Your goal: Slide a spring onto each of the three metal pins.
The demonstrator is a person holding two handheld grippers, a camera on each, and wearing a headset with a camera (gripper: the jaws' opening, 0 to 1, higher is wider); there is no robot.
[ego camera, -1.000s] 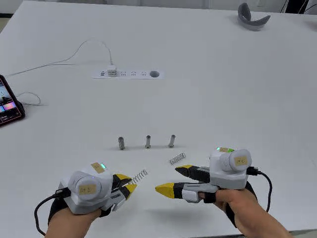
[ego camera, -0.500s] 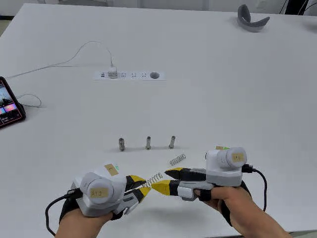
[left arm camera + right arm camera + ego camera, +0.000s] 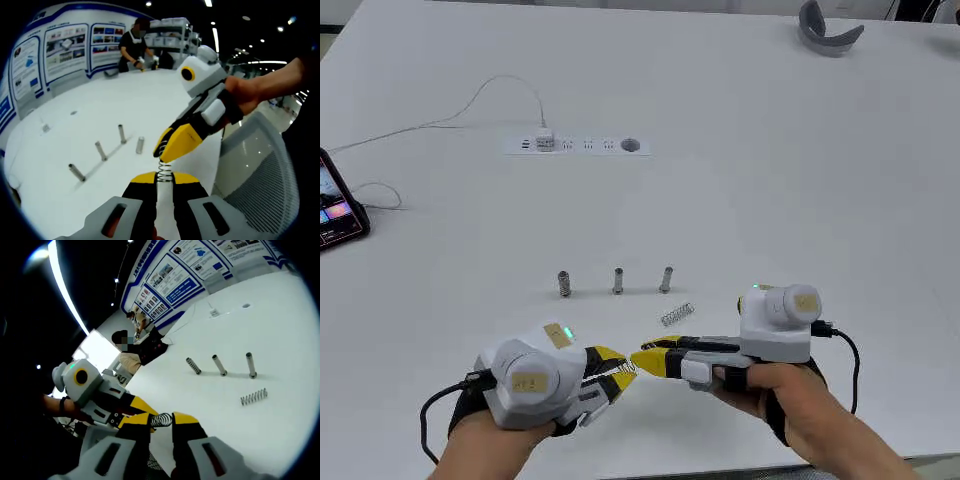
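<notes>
**Spring bridged between both grippers**

Your left gripper (image 3: 623, 371) pinches the held spring (image 3: 163, 167) in narrow jaws and leaves the rest proud, likely for a regrip before threading. Your right gripper (image 3: 646, 358) sets its jaws close around the free end; whether they bite I cannot tell. Three pins stand in a row: the left pin (image 3: 564, 284) wears a fitted spring (image 3: 192, 365), while the middle pin (image 3: 617, 281) and right pin (image 3: 666, 279) are bare. Third of three springs, the loose spring (image 3: 677, 314) lies near the right pin.

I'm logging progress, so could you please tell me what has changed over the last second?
The left gripper, shut on a spring, and the right gripper moved together; the right jaws narrowed around the spring's free end. The three pins and the loose spring stayed put.
</notes>
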